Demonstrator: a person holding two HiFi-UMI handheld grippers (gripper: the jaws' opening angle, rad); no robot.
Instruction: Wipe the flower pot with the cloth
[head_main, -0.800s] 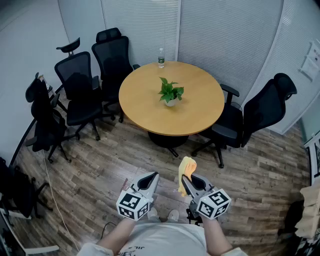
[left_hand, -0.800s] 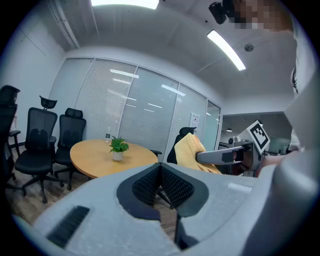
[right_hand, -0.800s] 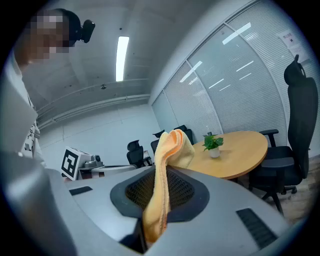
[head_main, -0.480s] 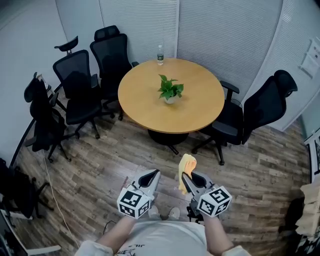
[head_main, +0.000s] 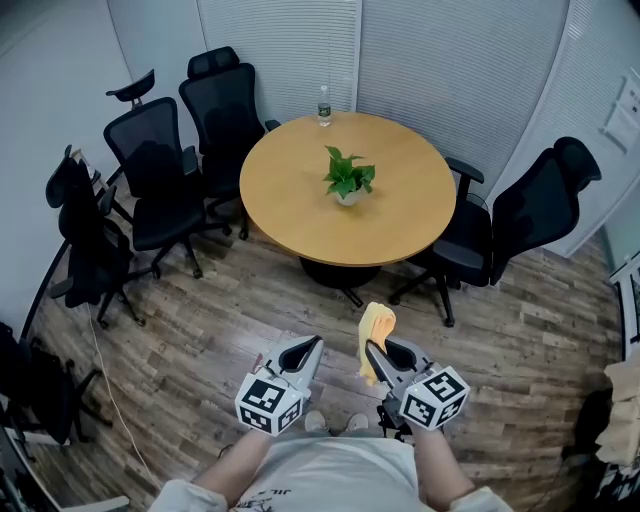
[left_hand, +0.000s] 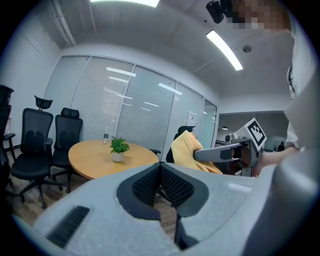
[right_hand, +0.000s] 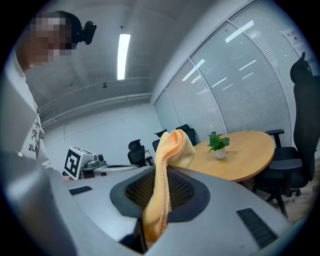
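Observation:
A small white flower pot (head_main: 347, 197) with a green plant stands near the middle of the round wooden table (head_main: 290, 205); it also shows in the left gripper view as the pot (left_hand: 118, 156) and in the right gripper view as the pot (right_hand: 220, 152). My right gripper (head_main: 370, 352) is shut on a yellow cloth (head_main: 376, 326), which sticks up between the jaws as the cloth (right_hand: 167, 172). My left gripper (head_main: 310, 348) is shut with nothing in it, its pads pressed together (left_hand: 160, 184). Both grippers hover over the floor, well short of the table.
Black office chairs (head_main: 150, 175) crowd the table's left side, and one chair (head_main: 520, 225) stands at its right. A water bottle (head_main: 324, 106) sits at the table's far edge. Wood-plank floor (head_main: 220, 320) lies between me and the table. Blinds line the back wall.
Both grippers and the view have shifted slightly; the table and pot sit a little further right and higher in the head view. The cloth stays clamped in the right gripper.

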